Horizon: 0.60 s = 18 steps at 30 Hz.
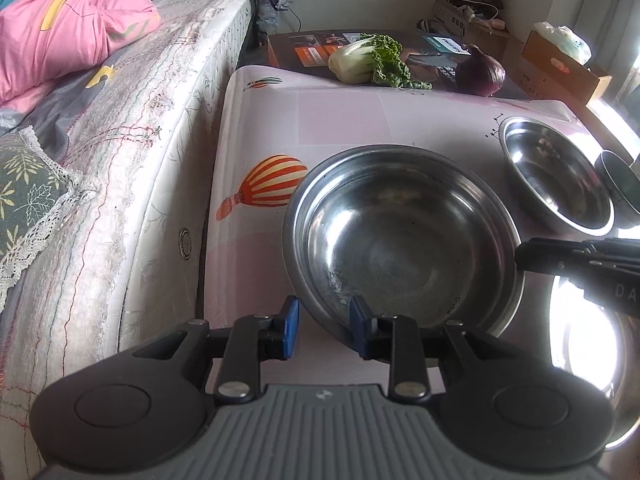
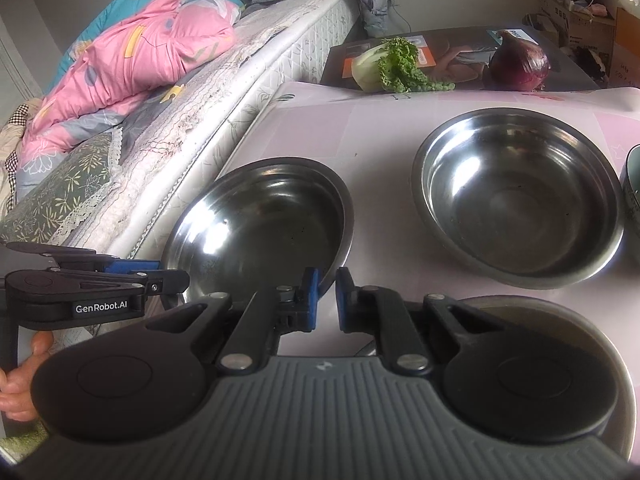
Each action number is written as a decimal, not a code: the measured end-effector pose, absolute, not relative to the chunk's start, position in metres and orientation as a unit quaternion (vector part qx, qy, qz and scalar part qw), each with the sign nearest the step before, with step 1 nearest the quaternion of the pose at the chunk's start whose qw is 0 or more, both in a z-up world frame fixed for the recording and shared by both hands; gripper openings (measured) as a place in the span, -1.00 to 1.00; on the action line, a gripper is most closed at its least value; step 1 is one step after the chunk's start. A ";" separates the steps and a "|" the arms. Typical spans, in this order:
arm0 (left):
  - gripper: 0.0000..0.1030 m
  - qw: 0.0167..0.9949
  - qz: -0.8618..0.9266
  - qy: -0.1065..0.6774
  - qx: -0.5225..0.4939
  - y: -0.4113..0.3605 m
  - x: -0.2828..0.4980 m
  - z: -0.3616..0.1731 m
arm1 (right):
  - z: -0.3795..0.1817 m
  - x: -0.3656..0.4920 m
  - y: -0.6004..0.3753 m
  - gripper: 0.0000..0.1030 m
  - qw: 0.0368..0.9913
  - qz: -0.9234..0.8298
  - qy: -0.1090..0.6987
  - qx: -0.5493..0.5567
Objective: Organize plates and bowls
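A steel bowl [image 1: 400, 240] sits on the pink table [image 1: 340, 120]; it also shows in the right wrist view [image 2: 260, 220]. My left gripper [image 1: 324, 322] is open, its blue pads straddling the bowl's near rim. My right gripper [image 2: 327, 300] is at the same bowl's right rim with a narrow gap between its pads, and does not grip anything. A second steel bowl [image 2: 520, 196] stands to the right, seen also in the left wrist view [image 1: 556, 172]. A third steel dish [image 2: 560, 320] lies under my right gripper.
A bed with a white mattress [image 1: 140, 160] and pink quilt [image 2: 132, 64] runs along the table's left edge. Bok choy [image 2: 396, 66] and a red onion [image 2: 520, 64] lie on a dark box at the back. A dark cup [image 2: 634, 200] stands far right.
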<state>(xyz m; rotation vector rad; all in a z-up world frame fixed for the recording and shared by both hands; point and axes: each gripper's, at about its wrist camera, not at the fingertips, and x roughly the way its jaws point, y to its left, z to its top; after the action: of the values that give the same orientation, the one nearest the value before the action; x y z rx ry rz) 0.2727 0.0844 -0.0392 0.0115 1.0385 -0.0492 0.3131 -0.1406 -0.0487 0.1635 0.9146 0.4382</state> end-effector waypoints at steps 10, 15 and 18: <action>0.01 0.882 -0.009 0.471 -0.012 0.098 0.278 -0.033 | -0.039 0.327 -0.140 -0.55 0.882 0.203 0.414 0.092; -0.01 0.876 -0.001 0.482 -0.018 0.098 0.286 -0.041 | -0.046 0.339 -0.132 -0.52 0.880 0.202 0.422 0.085; -0.20 0.872 -0.001 0.490 -0.020 0.097 0.287 -0.046 | -0.047 0.340 -0.122 -0.51 0.885 0.202 0.416 0.061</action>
<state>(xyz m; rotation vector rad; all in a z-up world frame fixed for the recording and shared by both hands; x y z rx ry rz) 0.2870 0.0969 -0.0464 -0.0412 1.0242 -0.0016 0.3400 -0.1225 -0.0469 0.1269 0.8652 0.4208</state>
